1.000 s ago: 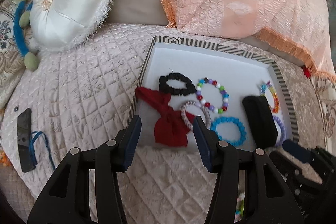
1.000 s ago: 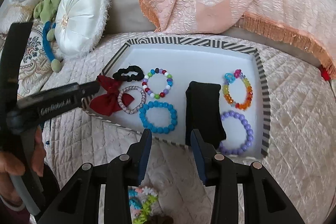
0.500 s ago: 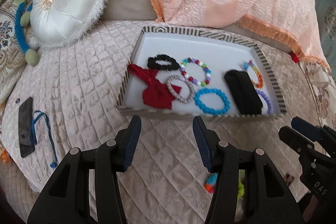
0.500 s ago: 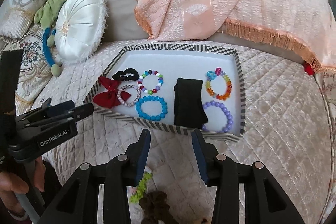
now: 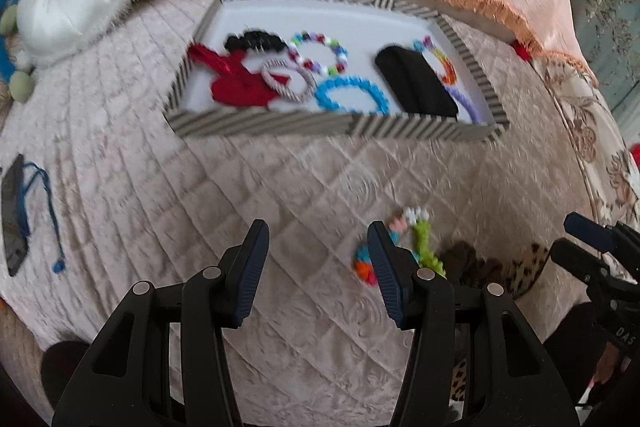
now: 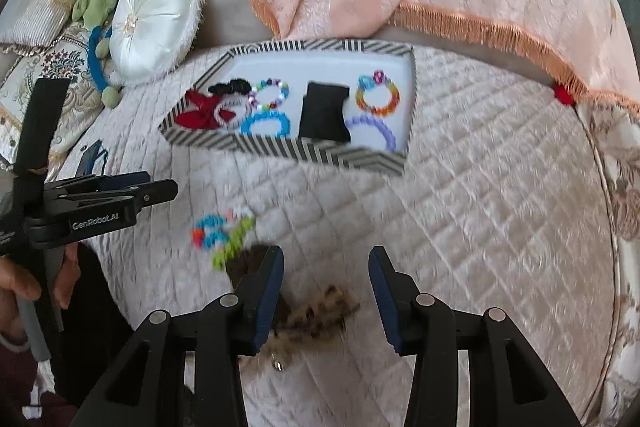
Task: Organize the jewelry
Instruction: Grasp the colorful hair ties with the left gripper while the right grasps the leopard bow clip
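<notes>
At twelve o'clock on the quilt (image 6: 460, 187) sits the striped tray (image 5: 280, 125) of bracelets. Only the right wrist view shows the leopard scrunchie (image 6: 316, 313) between the empty, opening right gripper (image 6: 326, 291); the left gripper (image 5: 318, 267) gapes empty beside the multicoloured bracelet (image 5: 362, 265).

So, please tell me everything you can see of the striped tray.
The tray is a shallow rectangular box with low walls in black-and-white stripes and a plain white floor; it looks like cardboard. It lies flat on the quilted cover, in front of the peach throw, open at the top. Inside lie a red bow, a black scrunchie, several bead bracelets and a folded black cloth. Neither gripper touches it. The picture is a little blurred, so finer detail is not clear.
</notes>
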A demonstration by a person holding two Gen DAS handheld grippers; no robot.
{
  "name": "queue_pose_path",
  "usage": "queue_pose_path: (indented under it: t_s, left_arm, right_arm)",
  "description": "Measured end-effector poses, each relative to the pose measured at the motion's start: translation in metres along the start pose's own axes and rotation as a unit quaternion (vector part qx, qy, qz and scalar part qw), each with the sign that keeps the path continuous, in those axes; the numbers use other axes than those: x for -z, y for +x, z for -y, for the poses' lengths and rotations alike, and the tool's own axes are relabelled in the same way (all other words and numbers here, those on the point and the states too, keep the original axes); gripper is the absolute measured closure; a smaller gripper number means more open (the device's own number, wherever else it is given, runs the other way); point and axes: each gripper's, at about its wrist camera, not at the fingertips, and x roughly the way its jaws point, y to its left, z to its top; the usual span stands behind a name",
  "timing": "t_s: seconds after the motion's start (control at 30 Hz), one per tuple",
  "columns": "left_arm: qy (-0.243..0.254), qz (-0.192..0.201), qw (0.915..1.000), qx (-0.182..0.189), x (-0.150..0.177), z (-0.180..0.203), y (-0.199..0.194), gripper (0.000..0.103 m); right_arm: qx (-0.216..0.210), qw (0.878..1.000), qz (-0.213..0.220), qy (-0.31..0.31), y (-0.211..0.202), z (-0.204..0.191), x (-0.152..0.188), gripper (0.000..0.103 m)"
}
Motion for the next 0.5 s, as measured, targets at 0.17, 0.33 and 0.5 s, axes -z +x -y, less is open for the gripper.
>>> queue_pose_path:
  t_s: [0.17,0.33,0.5]
  left_arm:
    - [-0.003,-0.024,0.9996,0.018,0.006,0.003,0.012,0.052]
    - [0.002,-0.029,0.9993,0.022,0.009,0.006,0.017,0.045]
    - [0.004,-0.026,0.9995,0.019,0.007,0.007,0.021,0.042]
  right_arm:
    - [-0.027,0.999,-0.019,-0.02,0.006,-0.01,0.012,0.061]
    - [-0.043,0.997,-0.035,-0.045,0.018,-0.026,0.02,0.061]
    - [-0.043,0.997,-0.037,-0.057,0.027,-0.034,0.022,0.055]
